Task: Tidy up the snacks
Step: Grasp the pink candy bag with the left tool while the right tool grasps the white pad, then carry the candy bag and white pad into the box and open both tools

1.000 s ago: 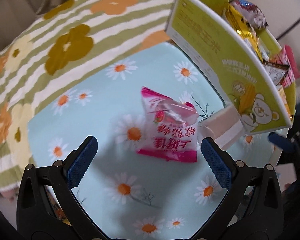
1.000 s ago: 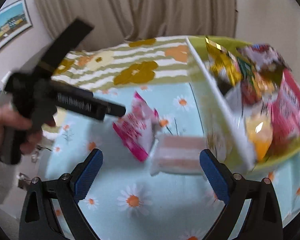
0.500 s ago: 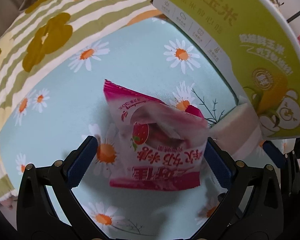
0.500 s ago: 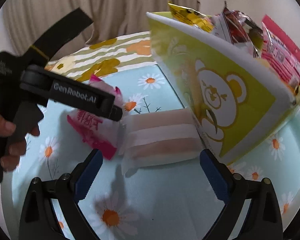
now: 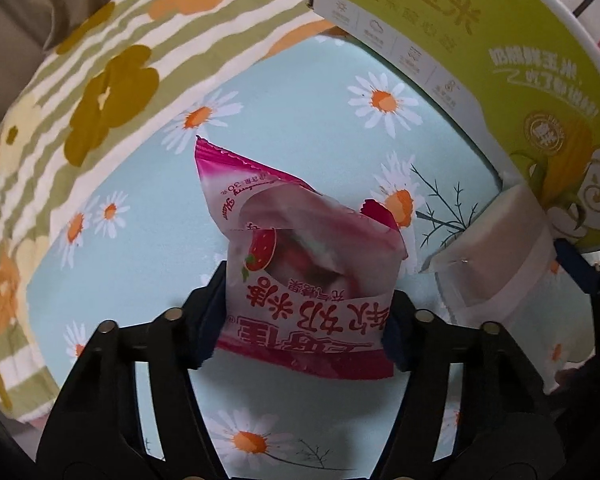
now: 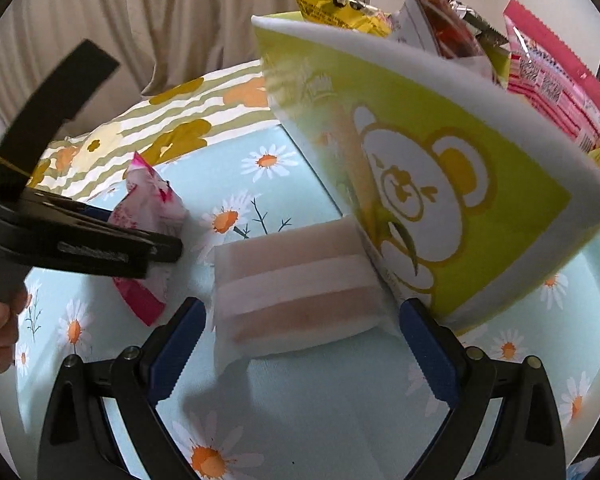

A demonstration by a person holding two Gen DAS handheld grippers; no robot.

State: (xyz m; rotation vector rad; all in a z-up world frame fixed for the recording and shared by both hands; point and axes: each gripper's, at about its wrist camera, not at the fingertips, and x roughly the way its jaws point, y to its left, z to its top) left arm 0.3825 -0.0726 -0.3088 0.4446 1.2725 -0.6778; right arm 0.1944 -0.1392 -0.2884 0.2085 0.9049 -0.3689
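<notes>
1. The left gripper (image 5: 304,320) has its fingers closed on the near end of the pink snack bag (image 5: 300,264), which sits on the table (image 5: 292,120).
2. The right gripper (image 6: 302,344) is wide open around the wrapped cake (image 6: 296,284), which touches the green box (image 6: 440,184).
3. Risks: the slick bag could slip out; closing on the cake could nudge the box.

The yellow box (image 6: 440,208) blocks from 12 to 3 o'clock; bare tablecloth (image 6: 320,400) lies open toward 6.
</notes>
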